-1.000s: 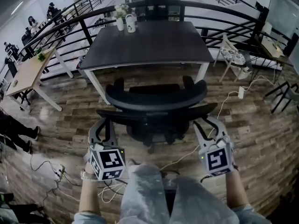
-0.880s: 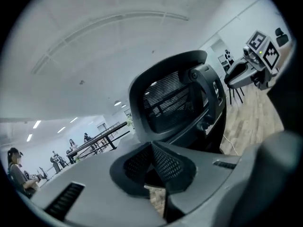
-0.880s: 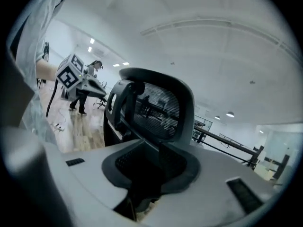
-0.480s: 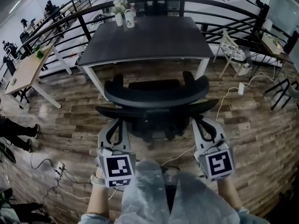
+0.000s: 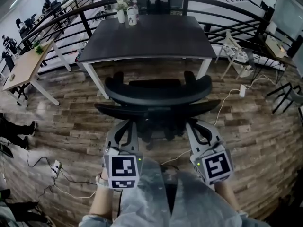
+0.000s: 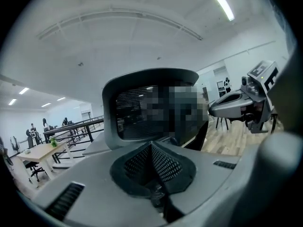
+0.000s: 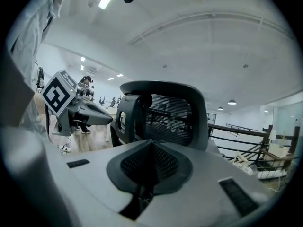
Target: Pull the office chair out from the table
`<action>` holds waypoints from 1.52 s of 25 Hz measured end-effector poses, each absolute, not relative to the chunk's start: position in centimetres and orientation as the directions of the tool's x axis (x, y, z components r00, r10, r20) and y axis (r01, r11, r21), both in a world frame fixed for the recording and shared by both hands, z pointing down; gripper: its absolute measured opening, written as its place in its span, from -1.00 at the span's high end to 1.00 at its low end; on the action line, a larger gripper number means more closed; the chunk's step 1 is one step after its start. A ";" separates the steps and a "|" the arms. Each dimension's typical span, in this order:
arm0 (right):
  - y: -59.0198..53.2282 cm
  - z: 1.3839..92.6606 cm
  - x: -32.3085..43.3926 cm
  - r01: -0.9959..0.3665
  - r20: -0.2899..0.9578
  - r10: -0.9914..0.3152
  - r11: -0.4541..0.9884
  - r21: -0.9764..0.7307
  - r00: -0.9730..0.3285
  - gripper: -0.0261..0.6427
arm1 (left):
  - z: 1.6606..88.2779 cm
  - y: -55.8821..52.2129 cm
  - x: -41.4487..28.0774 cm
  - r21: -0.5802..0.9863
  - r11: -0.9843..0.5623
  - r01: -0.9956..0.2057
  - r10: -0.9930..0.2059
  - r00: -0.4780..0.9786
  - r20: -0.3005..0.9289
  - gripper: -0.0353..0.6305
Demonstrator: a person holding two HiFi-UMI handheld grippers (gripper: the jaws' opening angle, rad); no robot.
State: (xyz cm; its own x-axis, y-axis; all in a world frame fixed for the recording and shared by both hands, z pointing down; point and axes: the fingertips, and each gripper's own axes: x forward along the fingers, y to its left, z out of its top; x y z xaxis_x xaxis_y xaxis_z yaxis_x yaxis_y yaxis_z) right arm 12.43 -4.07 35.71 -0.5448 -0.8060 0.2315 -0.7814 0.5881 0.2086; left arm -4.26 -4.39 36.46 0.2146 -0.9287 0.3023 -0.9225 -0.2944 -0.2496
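The black office chair (image 5: 158, 91) stands at the near edge of the dark table (image 5: 147, 39), its back toward me. My left gripper (image 5: 124, 124) hangs just behind the chair's lower back bar on the left and my right gripper (image 5: 198, 126) does the same on the right. In the left gripper view the mesh pads (image 6: 152, 162) are pressed together with nothing between them, and the chair back (image 6: 130, 112) rises ahead. The right gripper view shows the same: pads (image 7: 150, 162) together and bare, chair back (image 7: 170, 117) beyond. Both grippers are shut and apart from the chair.
A vase and a mug (image 5: 127, 13) stand at the table's far left corner. A black railing (image 5: 222, 13) curves behind it. A light wooden desk (image 5: 23, 72) is at the left, a folding stand (image 5: 236, 56) at the right. Cables (image 5: 232, 100) and a power strip (image 5: 56, 165) lie on the wood floor.
Both grippers have drawn inward toward each other behind the chair and rolled more upright. The right gripper's jaws, apart a second ago, are now together.
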 end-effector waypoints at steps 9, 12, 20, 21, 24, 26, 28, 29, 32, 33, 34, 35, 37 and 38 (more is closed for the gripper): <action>-3.9 36.4 11.9 -0.758 0.275 -0.774 0.624 0.186 -0.570 0.91 | 36.9 -4.1 -3.8 -0.246 -0.313 -0.917 -0.920 0.229 0.319 0.87; -3.9 36.7 11.9 -0.751 0.290 -0.768 0.631 0.195 -0.571 0.91 | 36.7 -4.1 -3.7 -0.233 -0.311 -0.921 -0.919 0.229 0.321 0.87; -4.0 37.1 11.8 -0.754 0.300 -0.768 0.629 0.190 -0.566 0.91 | 36.5 -4.2 -3.6 -0.237 -0.314 -0.919 -0.921 0.235 0.310 0.87; -4.0 37.0 11.8 -0.753 0.299 -0.768 0.629 0.192 -0.566 0.91 | 36.4 -4.3 -3.5 -0.238 -0.315 -0.919 -0.921 0.235 0.310 0.87; -3.9 37.1 11.9 -0.754 0.299 -0.769 0.629 0.192 -0.565 0.91 | 36.4 -4.2 -3.3 -0.238 -0.320 -0.917 -0.921 0.242 0.306 0.87; -3.9 37.2 11.9 -0.756 0.302 -0.770 0.627 0.188 -0.563 0.91 | 36.2 -4.2 -3.1 -0.237 -0.326 -0.915 -0.920 0.250 0.302 0.87; -3.9 37.2 11.9 -0.757 0.304 -0.770 0.626 0.188 -0.561 0.91 | 36.0 -4.2 -2.9 -0.226 -0.330 -0.917 -0.918 0.256 0.303 0.87; -3.8 37.2 11.8 -0.757 0.305 -0.770 0.626 0.188 -0.561 0.91 | 36.0 -4.1 -2.8 -0.220 -0.331 -0.918 -0.917 0.257 0.306 0.87; -3.6 37.3 11.8 -0.755 0.308 -0.768 0.628 0.190 -0.561 0.91 | 36.0 -3.8 -2.7 -0.223 -0.336 -0.915 -0.914 0.260 0.310 0.87; -3.6 37.4 11.8 -0.754 0.308 -0.768 0.628 0.191 -0.562 0.91 | 36.1 -3.8 -2.7 -0.223 -0.336 -0.915 -0.914 0.260 0.310 0.87; -3.6 37.4 11.7 -0.753 0.308 -0.767 0.629 0.193 -0.562 0.91 | 36.1 -3.9 -2.7 -0.224 -0.336 -0.915 -0.915 0.261 0.309 0.87; -3.7 37.4 11.6 -0.752 0.308 -0.767 0.630 0.194 -0.563 0.91 | 36.1 -3.9 -2.7 -0.223 -0.336 -0.915 -0.915 0.261 0.309 0.87; -3.8 37.3 11.5 -0.748 0.307 -0.765 0.634 0.199 -0.566 0.91 | 36.0 -4.1 -2.7 -0.233 -0.338 -0.912 -0.917 0.264 0.298 0.87; -3.8 37.2 11.5 -0.745 0.308 -0.763 0.635 0.201 -0.568 0.91 | 36.0 -4.2 -2.7 -0.240 -0.339 -0.910 -0.919 0.265 0.292 0.87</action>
State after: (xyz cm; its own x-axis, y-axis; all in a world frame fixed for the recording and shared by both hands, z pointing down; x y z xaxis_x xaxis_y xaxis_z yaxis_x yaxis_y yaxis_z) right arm 11.47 -3.84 37.25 -0.5677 -0.7634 0.3080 -0.7455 0.6355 0.2011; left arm -2.73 -4.23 35.97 0.2654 -0.9190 0.2916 -0.9098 -0.3388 -0.2397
